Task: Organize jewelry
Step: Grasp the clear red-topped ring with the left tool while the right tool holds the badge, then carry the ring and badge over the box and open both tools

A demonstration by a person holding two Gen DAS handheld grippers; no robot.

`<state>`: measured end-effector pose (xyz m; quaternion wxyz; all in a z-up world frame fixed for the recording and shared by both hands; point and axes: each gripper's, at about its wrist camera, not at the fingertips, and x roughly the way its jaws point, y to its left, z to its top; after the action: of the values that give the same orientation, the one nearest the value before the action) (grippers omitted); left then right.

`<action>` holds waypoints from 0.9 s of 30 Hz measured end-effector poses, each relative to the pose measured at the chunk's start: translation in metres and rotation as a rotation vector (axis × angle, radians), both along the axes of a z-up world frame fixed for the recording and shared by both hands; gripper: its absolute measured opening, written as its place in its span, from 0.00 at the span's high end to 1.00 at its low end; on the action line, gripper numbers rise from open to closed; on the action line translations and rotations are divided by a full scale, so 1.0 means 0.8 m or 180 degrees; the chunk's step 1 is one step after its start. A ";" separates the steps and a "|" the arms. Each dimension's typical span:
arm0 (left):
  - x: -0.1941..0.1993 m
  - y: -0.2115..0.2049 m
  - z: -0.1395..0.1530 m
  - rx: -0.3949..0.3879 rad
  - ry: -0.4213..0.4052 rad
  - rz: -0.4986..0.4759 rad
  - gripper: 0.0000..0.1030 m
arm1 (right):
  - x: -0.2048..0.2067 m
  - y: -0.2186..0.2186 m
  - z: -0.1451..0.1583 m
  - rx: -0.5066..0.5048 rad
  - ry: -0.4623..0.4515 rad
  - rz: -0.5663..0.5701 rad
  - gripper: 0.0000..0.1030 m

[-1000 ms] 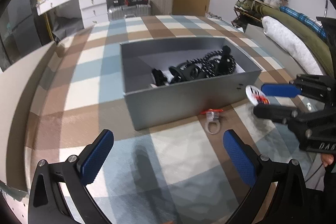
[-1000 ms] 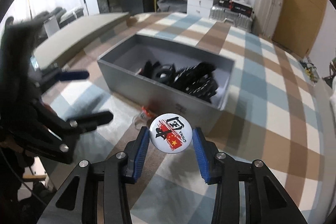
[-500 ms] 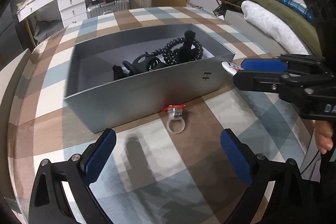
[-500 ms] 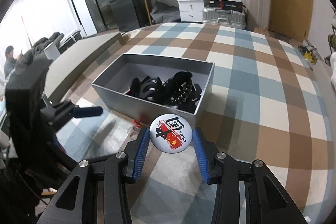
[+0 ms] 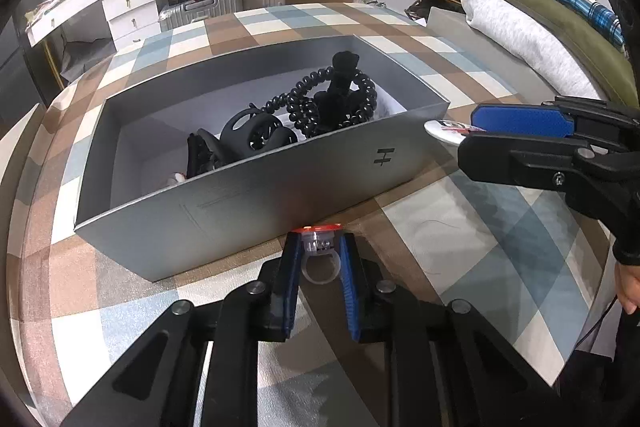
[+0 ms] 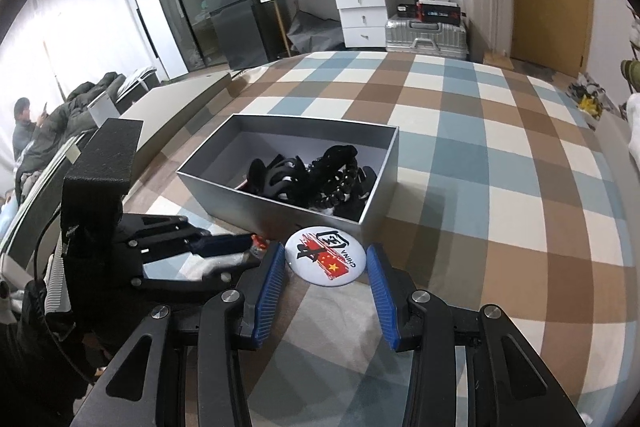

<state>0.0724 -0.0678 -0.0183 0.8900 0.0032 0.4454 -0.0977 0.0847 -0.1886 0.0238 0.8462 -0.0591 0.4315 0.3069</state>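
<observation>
A grey open box (image 5: 256,187) sits on the checked cloth and holds several black hair ties and clips (image 5: 320,103); it also shows in the right wrist view (image 6: 384,179). My left gripper (image 5: 319,259) is shut on a clear plastic ring with a red top (image 5: 320,251), down on the cloth against the box's front wall. My right gripper (image 6: 326,259) is shut on a round white pin badge (image 6: 325,254) with red and black print, held just off the box's near right corner. The badge's edge shows in the left wrist view (image 5: 444,131).
The checked cloth (image 6: 500,187) spreads wide to the right of the box. A grey lid (image 6: 168,115) lies left of the box. Rolled bedding (image 5: 520,35) lies along the right edge. Furniture and suitcases stand at the back.
My left gripper moved forward and closed on the ring, which lay free between open fingers before. My right gripper kept the badge and rose slightly toward the box's corner.
</observation>
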 end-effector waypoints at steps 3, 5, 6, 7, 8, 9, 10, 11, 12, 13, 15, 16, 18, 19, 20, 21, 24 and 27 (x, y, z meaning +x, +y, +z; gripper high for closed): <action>-0.007 0.003 0.002 -0.0014 -0.0056 -0.0007 0.86 | 0.000 0.001 0.002 0.0018 -0.0012 -0.0002 0.60; -0.012 0.005 0.006 -0.0033 -0.0114 -0.0029 0.86 | -0.001 0.001 0.003 0.0034 -0.0019 -0.0002 0.60; -0.016 0.008 0.008 -0.0052 -0.0151 -0.0042 0.86 | -0.001 0.002 0.003 0.0038 -0.0025 0.0004 0.60; -0.020 0.011 0.010 -0.0067 -0.0190 -0.0045 0.86 | -0.002 0.003 0.003 0.0050 -0.0031 0.0016 0.60; -0.021 0.012 0.012 -0.0074 -0.0213 -0.0045 0.86 | -0.002 0.004 0.002 0.0059 -0.0032 0.0026 0.60; -0.024 0.015 0.014 -0.0089 -0.0242 -0.0043 0.86 | -0.002 0.005 0.002 0.0056 -0.0038 0.0030 0.60; -0.025 0.018 0.017 -0.0104 -0.0264 -0.0039 0.86 | -0.002 0.007 0.002 0.0054 -0.0051 0.0039 0.60; -0.025 0.018 0.020 -0.0111 -0.0283 -0.0038 0.86 | -0.003 0.009 0.002 0.0065 -0.0071 0.0043 0.60; -0.025 0.020 0.023 -0.0117 -0.0310 -0.0031 0.86 | -0.004 0.010 0.003 0.0075 -0.0077 0.0051 0.60; -0.026 0.022 0.027 -0.0117 -0.0345 -0.0011 0.86 | -0.005 0.012 0.003 0.0069 -0.0080 0.0061 0.60; -0.028 0.023 0.032 -0.0132 -0.0390 0.0005 0.86 | -0.007 0.015 0.003 0.0060 -0.0103 0.0069 0.60; -0.028 0.024 0.034 -0.0139 -0.0416 0.0007 0.86 | -0.007 0.016 0.004 0.0074 -0.0101 0.0079 0.60; -0.030 0.026 0.040 -0.0143 -0.0489 0.0017 0.86 | -0.009 0.019 0.005 0.0074 -0.0133 0.0094 0.60; -0.031 0.027 0.044 -0.0161 -0.0528 0.0016 0.86 | -0.010 0.020 0.005 0.0082 -0.0143 0.0099 0.60; -0.031 0.030 0.046 -0.0181 -0.0558 0.0020 0.86 | -0.011 0.020 0.006 0.0100 -0.0152 0.0101 0.60; -0.031 0.031 0.048 -0.0198 -0.0581 0.0021 0.86 | -0.011 0.021 0.006 0.0106 -0.0156 0.0104 0.60; -0.032 0.037 0.054 -0.0243 -0.0657 0.0047 0.86 | -0.012 0.022 0.008 0.0208 -0.0167 0.0137 0.60; -0.032 0.043 0.057 -0.0270 -0.0689 0.0081 0.86 | -0.013 0.024 0.010 0.0237 -0.0204 0.0137 0.60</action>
<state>0.0470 -0.0336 0.0274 0.9334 -0.0297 0.3421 -0.1043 0.0741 -0.1694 0.0316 0.8545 -0.0467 0.3910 0.3388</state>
